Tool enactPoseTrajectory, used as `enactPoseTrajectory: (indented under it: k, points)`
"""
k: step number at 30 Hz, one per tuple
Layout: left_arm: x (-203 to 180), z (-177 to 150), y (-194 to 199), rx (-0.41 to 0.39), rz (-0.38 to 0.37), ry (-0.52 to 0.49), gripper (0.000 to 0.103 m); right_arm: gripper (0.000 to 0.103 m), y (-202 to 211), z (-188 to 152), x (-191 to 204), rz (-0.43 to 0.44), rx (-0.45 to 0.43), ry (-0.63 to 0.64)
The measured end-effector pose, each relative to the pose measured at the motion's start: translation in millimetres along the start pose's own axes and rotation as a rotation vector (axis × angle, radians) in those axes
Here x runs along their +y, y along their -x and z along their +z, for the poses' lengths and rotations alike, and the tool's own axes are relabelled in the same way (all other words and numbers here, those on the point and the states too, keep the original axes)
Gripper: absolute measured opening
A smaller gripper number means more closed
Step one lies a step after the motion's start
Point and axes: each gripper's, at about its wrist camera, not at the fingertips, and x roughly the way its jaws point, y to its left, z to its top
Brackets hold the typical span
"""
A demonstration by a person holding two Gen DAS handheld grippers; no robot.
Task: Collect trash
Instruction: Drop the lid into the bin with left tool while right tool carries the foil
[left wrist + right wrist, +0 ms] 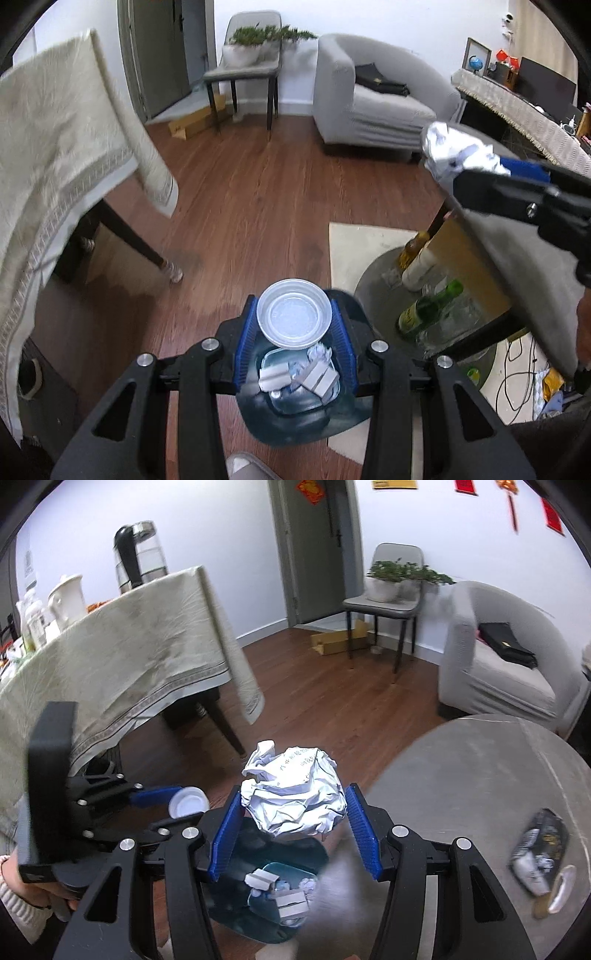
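My left gripper (294,325) is shut on a clear plastic cup (294,318), held bottom-first above a dark blue trash bin (343,413) that holds crumpled paper and small boxes. My right gripper (293,812) is shut on a crumpled white paper ball (295,797), held above the same bin (314,849). In the left wrist view the right gripper and its paper ball (454,155) show at the upper right. In the right wrist view the left gripper with the cup (188,801) shows at the left.
A round grey side table (480,775) carries a dark snack wrapper (543,849); its lower shelf holds glass bottles (428,310). A cloth-covered table (122,657) with a kettle stands left. A grey armchair (373,99), a chair with plants (251,66) and cardboard stand farther back.
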Motion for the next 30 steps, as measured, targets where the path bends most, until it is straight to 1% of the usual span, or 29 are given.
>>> enactPoseTrajectory:
  k: [4, 6, 10, 12, 14, 17, 22, 30]
  points:
    - [11, -17, -24, 0.063, 0.005, -0.002, 0.042, 0.057, -20, 0, 21, 0.003, 0.035, 0.022]
    - [18, -28, -39, 0.099, -0.004, 0.001, 0.042, 0.057, -29, 0, 29, 0.004, 0.049, 0.031]
    - [20, -43, -59, 0.157, -0.003, -0.015, 0.042, 0.057, -44, 0, 38, 0.006, 0.072, 0.031]
    - [22, -49, -63, 0.171, -0.006, -0.023, 0.043, 0.057, -46, -2, 39, 0.008, 0.079, 0.034]
    - [25, -55, -66, 0.188, -0.009, -0.029, 0.054, 0.057, -51, -3, 42, 0.006, 0.089, 0.034]
    - [30, -59, -63, 0.182, -0.003, -0.042, 0.064, 0.057, -60, -2, 43, 0.002, 0.102, 0.026]
    - [44, -56, -48, 0.145, 0.002, -0.013, 0.068, 0.057, -72, -6, 47, -0.002, 0.124, 0.029]
    - [75, -43, -9, 0.046, 0.014, 0.076, 0.070, 0.057, -101, -16, 65, 0.004, 0.178, 0.050]
